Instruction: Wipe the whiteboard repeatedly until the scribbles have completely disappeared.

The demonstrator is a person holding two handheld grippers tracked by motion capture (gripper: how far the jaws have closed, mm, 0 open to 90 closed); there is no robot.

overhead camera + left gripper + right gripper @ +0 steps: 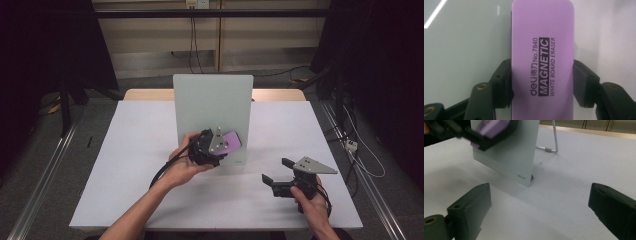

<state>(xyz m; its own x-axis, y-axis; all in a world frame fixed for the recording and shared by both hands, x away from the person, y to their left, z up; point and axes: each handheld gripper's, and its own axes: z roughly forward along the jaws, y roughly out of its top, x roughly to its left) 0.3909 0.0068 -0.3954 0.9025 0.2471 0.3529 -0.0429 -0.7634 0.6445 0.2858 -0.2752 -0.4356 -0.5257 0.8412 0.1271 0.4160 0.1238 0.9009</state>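
Clearly the left gripper (541, 82) clamps a purple eraser (542, 60), bottom cropped; right gripper (539, 212) gapes wide.

White tabletop (150, 165) on a table with a pale wood edge (145, 94) visible along the far side. Grey floor (100, 107) around it. Metal rails run along the floor at the left (42, 187) and right (372, 192) of the table. Black curtains (45, 45) hang at both sides, very dark. Back wall (155, 35) beige with a lighter grey band low down; a dark horizontal bar (200, 13) crosses it near the top. Wall socket (196, 4) at top centre, black cables (194, 45) dropping from it. More cables (357, 145) and a small white plug box on the floor at right. Light dim, even.
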